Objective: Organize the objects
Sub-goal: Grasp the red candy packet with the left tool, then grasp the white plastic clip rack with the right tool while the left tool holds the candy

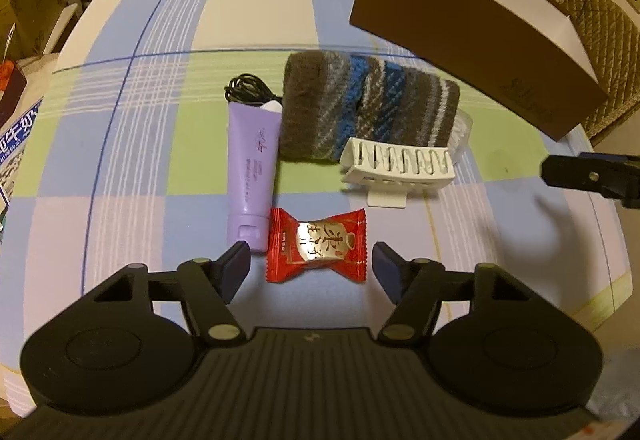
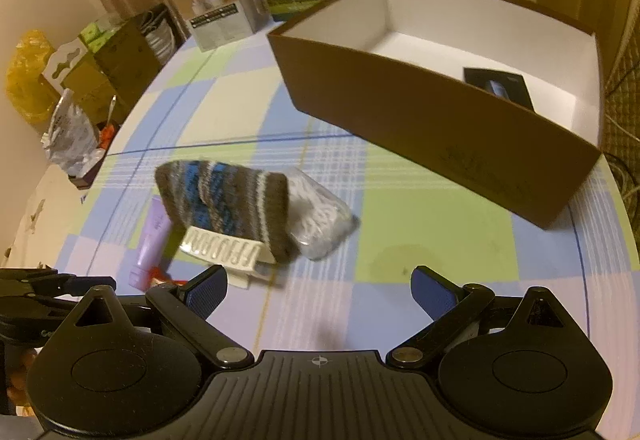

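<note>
Your left gripper [image 1: 310,264] is spread wide around the red candy [image 1: 316,246] without touching it; your right gripper [image 2: 320,290] gapes wide over bare tablecloth [image 2: 420,224]. Beyond lie the purple tube [image 1: 250,168], white hair clip [image 1: 396,166] and striped knit [image 1: 360,108]. Farthest sits the brown box [image 2: 432,124].

candy [image 1: 316,251] before tube [image 1: 251,168], clip [image 1: 396,164] right

I'm seeing a fuzzy knitted sock [image 1: 368,108], glossy foil candy wrapper [image 1: 317,246], smooth plastic tube [image 1: 252,164] and matt cardboard box [image 2: 432,120].
</note>
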{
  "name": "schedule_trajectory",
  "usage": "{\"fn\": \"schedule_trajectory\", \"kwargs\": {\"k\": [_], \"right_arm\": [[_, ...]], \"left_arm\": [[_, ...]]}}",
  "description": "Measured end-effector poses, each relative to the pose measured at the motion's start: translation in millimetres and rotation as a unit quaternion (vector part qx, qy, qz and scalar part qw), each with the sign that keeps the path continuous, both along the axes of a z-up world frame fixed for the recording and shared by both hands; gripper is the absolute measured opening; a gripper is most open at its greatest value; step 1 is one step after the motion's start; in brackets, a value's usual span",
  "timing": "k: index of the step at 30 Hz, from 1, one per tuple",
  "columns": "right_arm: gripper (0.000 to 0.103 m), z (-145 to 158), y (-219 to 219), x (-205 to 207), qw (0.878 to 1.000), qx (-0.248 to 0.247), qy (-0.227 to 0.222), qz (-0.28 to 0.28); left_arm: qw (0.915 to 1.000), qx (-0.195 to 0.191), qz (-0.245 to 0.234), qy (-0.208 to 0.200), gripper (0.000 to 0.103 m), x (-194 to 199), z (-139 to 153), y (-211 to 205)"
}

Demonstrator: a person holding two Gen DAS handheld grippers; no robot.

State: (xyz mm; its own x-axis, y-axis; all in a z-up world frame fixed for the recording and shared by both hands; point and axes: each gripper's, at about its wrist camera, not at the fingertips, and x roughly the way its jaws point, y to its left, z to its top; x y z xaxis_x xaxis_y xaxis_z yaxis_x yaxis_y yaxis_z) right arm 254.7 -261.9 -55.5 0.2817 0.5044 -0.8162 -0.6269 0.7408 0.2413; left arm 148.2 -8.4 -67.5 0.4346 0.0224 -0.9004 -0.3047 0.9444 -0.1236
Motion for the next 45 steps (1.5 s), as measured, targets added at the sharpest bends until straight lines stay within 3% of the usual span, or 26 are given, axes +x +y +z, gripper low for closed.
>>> {"fn": "schedule_trajectory", "kwargs": {"k": [7,24,33,39,41,43,45], "right_arm": [[0.096,-6.5,-13.2,6.9,1.000,-0.006,0.011,-0.010],[0.096,-20.4,-29.3,21.0,0.999,-0.016,0.029,-0.007],[0.096,-24.8,-28.1,22.4,0.999,-0.013,0.031,0.010],[0.095,-24.0,-14.5,17.8,0.998,0.008,0.017,0.054],[0.089,-22.1,-6.9,13.7,0.996,0.020,0.006,0.082],[0.072,-20.9,3.1,10.0,0.993,0.031,-0.003,0.116],[0.063,-22.0,15.8,6.6,0.988,0.040,-0.007,0.151]], "left_arm": [[0.9995,-0.017,0.023,0.010,0.056,11.6,-17.7,-1.4],[0.9983,0.014,0.051,0.026,0.053,27.7,-39.9,-16.6],[0.9981,0.042,0.044,0.003,0.038,21.0,-32.0,-22.7],[0.9984,0.039,0.039,-0.012,0.027,6.2,-20.8,-22.5],[0.9982,0.035,0.045,-0.015,0.027,0.4,-17.8,-18.6],[0.9980,0.031,0.052,-0.015,0.027,-5.7,-15.4,-14.3],[0.9977,0.025,0.061,-0.016,0.025,-12.1,-12.7,-9.3]]}}
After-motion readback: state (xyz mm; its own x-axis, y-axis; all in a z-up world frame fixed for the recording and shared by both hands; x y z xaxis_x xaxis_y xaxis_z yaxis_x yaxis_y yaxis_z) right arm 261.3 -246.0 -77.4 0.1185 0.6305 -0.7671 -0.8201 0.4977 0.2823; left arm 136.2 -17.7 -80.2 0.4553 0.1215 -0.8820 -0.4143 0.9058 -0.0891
